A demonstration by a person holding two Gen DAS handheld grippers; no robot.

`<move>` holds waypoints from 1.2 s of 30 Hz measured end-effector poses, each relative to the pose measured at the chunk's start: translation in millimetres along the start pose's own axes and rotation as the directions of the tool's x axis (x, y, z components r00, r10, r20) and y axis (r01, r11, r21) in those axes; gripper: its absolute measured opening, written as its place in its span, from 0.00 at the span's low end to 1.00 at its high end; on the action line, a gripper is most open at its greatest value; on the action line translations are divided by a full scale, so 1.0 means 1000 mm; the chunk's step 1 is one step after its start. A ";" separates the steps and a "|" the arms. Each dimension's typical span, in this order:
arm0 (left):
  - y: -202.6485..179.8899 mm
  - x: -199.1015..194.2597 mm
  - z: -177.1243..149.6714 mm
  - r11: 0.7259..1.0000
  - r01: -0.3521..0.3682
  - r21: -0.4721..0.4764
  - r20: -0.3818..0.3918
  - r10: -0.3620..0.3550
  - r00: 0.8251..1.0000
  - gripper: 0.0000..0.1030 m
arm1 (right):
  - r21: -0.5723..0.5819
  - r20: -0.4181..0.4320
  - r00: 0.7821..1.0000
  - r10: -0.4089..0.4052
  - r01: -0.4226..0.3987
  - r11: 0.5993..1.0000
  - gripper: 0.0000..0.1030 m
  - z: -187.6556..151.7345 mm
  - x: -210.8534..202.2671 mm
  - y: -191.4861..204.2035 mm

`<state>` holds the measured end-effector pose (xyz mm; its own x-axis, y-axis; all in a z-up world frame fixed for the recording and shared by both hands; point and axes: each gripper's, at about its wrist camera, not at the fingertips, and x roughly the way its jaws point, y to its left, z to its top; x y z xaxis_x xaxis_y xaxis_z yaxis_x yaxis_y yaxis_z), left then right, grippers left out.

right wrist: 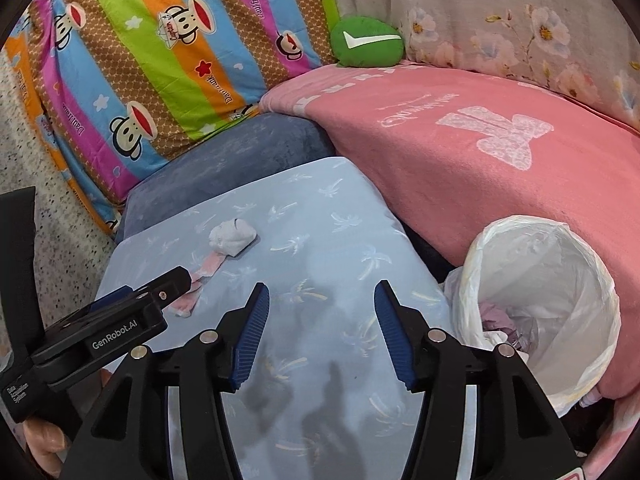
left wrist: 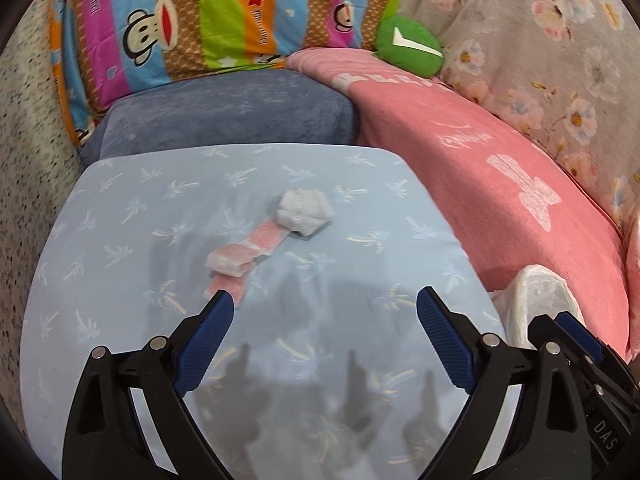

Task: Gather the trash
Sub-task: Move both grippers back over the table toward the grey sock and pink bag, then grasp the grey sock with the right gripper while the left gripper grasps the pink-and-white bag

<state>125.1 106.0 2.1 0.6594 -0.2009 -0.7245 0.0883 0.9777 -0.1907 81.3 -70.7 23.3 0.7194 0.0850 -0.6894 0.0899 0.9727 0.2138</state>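
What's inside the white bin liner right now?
The bag-lined bin holds some crumpled pinkish and white scraps at the bottom. The right gripper, open, covers the near edge, so anything beneath there is hidden.

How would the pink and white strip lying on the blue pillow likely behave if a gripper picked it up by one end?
The pink and white strip looks thin and folded over itself, so it would probably hang limp. It likely weighs little. The crumpled white wad at its far end may trail along, if attached.
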 end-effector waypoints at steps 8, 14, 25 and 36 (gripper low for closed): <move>0.048 0.025 0.006 0.996 -0.042 -0.075 -0.037 0.040 0.999 0.86 | -0.021 -0.057 0.997 0.046 -0.047 0.999 0.56 0.005 0.041 0.035; 0.070 0.055 0.010 0.995 -0.053 -0.079 -0.087 0.046 0.995 0.86 | -0.039 -0.095 0.994 0.061 -0.065 0.997 0.59 0.016 0.086 0.065; 0.086 0.101 0.013 0.999 -0.011 -0.041 -0.180 0.003 0.984 0.64 | -0.058 -0.147 0.987 0.071 -0.080 0.995 0.59 0.042 0.166 0.101; 0.110 0.103 0.020 0.995 0.041 -0.095 -0.173 -0.057 0.983 0.20 | 0.001 -0.222 0.971 0.092 -0.094 0.996 0.59 0.050 0.232 0.120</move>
<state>217.8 193.7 -80.5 0.5138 -0.2637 -0.8164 0.0435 0.9584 -0.2822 293.0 54.7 -76.5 0.5541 0.2201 -0.8029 0.0227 0.9601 0.2788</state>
